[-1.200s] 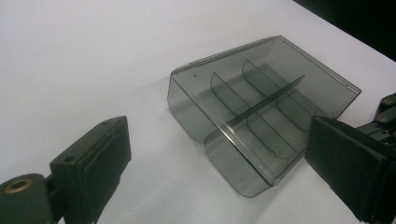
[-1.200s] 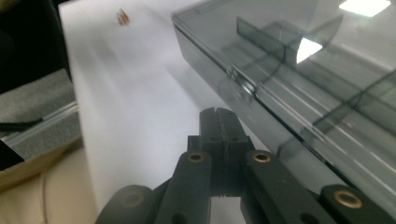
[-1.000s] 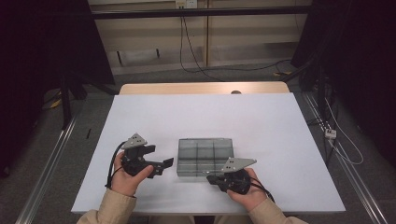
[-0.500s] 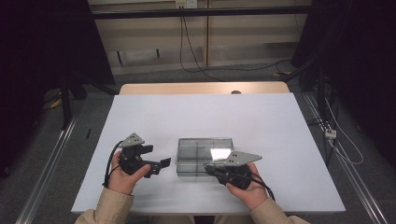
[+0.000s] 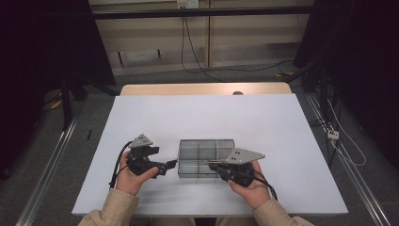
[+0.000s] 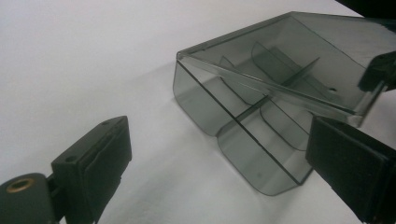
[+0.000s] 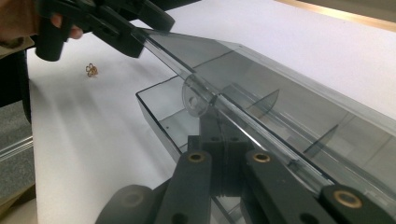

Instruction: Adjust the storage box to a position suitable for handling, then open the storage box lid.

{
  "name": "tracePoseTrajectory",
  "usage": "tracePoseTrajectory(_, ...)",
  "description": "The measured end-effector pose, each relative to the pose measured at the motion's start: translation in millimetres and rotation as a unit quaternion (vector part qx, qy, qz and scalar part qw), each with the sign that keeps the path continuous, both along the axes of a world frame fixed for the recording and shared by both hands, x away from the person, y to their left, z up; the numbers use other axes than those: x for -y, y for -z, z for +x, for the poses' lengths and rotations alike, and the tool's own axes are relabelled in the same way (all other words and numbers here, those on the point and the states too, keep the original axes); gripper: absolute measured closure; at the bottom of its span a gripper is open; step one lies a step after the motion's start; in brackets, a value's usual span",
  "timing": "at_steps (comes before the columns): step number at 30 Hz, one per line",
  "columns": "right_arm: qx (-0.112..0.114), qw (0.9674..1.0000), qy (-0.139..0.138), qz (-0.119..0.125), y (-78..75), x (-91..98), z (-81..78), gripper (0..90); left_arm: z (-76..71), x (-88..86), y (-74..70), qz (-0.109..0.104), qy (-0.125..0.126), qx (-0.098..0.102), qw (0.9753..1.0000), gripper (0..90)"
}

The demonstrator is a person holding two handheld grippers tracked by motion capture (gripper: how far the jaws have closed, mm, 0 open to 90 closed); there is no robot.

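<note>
Near the front edge of the white table (image 5: 282, 122) sits my target, a smoky clear plastic box (image 5: 200, 151) with rounded corners and thin dividers that split it into compartments. It lies between my two hands, on a smooth matte tabletop. My right gripper (image 7: 210, 128) has its black jaws pinched tight on the front lip of the box's hinged lid (image 7: 224, 60), which stands tilted up off the body. My left gripper (image 6: 219, 154) stands wide, holding nothing, its flat rubbery pads apart, one pad just beside the box's near corner; in the right gripper view its tip lies right by the lid's far end, though I cannot tell if it touches. A small gold-coloured bit (image 7: 91, 70) lies on the table beyond the box, too small to identify. I can read no writing or label anywhere.
</note>
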State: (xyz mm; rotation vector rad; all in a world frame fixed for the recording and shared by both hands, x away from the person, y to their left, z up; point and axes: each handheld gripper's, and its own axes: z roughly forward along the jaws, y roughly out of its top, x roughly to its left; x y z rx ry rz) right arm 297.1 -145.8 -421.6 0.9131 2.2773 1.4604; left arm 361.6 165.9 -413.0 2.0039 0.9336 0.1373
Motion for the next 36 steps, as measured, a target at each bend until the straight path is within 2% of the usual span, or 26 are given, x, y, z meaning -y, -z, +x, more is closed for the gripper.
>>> tracePoseTrajectory(6, 0.004, 1.0, 0.002, 0.002, -2.4, 0.5, 0.2, 90.0, 1.4, 3.4, 2.9, 0.01, 0.003, 0.001, 0.9999, 7.1)
tracePoseTrajectory(12, 0.007, 0.9999, 0.004, 0.007, -4.5, 1.3, 0.7, 90.0, 5.1, 7.6, 5.2, 0.004, 0.002, 0.003, 1.0, 8.2)
tracePoseTrajectory(20, 0.01, 0.9999, 0.008, 0.01, -7.3, 2.0, 1.4, 90.0, 7.3, 9.0, 8.1, 0.017, 0.002, 0.002, 0.9998, 8.3)
tracePoseTrajectory(26, 0.015, 0.9998, 0.01, 0.012, -9.0, 2.2, 2.0, 90.0, 7.8, 13.6, 9.3, 0.02, 0.007, 0.002, 0.9998, 9.1)
tracePoseTrajectory(27, 0.016, 0.9998, 0.01, 0.011, -9.1, 2.2, 2.0, 90.0, 7.9, 15.2, 9.6, 0.014, 0.004, -0.001, 0.9999, 9.1)
tracePoseTrajectory(28, 0.016, 0.9998, 0.01, 0.011, -9.1, 2.3, 2.0, 90.0, 8.9, 16.1, 9.4, 0.02, 0.005, 0.002, 0.9998, 9.1)
tracePoseTrajectory(32, 0.016, 0.9997, 0.011, 0.014, -9.1, 2.2, 2.0, 90.0, 14.6, 20.7, 9.7, 0.015, 0.0, -0.002, 0.9999, 10.0)
tracePoseTrajectory(36, 0.016, 0.9997, 0.009, 0.013, -8.5, 2.0, 1.8, 90.0, 17.2, 22.5, 8.7, -0.001, -0.001, 0.002, 1.0, 11.3)
